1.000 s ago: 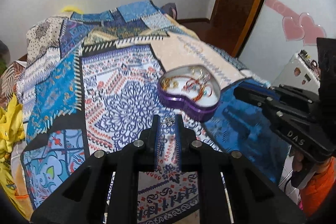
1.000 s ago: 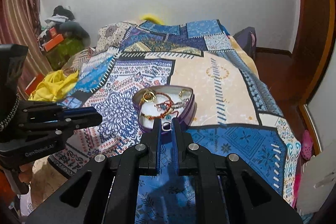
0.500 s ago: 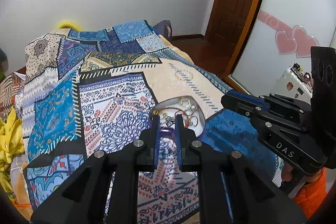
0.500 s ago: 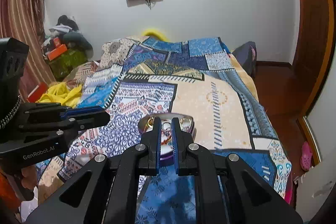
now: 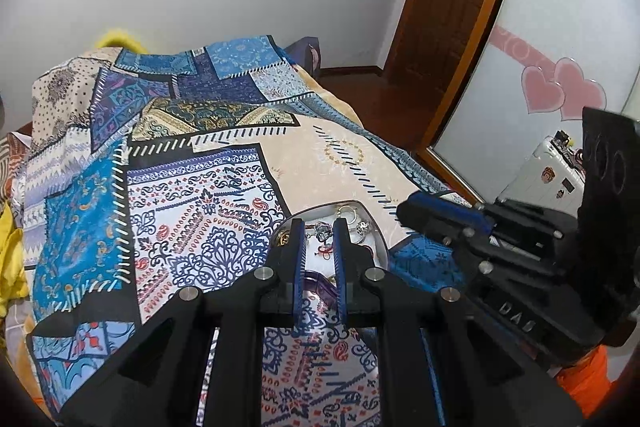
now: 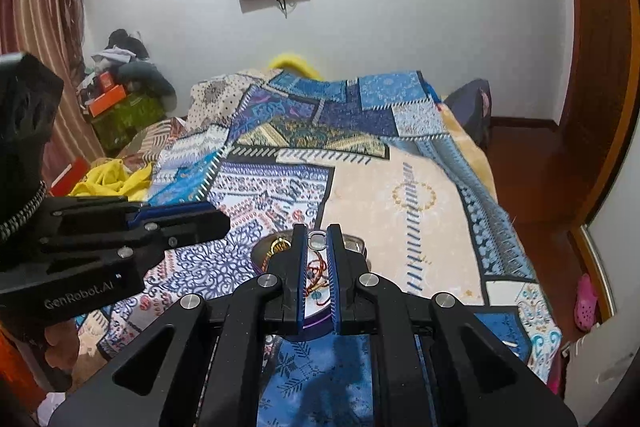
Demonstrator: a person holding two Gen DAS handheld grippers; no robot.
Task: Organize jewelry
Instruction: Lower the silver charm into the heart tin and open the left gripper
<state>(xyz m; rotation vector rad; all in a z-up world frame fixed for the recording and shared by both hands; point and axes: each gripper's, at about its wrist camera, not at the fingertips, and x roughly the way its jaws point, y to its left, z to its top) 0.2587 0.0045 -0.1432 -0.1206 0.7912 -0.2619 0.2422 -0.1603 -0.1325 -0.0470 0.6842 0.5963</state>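
Both grippers (left (image 5: 319, 229), right (image 6: 317, 235)) pinch small silver pieces above the tin (image 5: 380, 243).

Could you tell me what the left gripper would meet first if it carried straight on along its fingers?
Most likely the heart-shaped jewelry tin on the bedspread: the left gripper, pinching a small silver piece, points into its open top. Depth is unclear.

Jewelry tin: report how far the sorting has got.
Done: several pieces already lie in the heart-shaped tin on the bedspread. In hand: the left hand-held gripper pinches a silver piece, the right hand-held gripper a small ring, both near the tin. Left: dropping both in.
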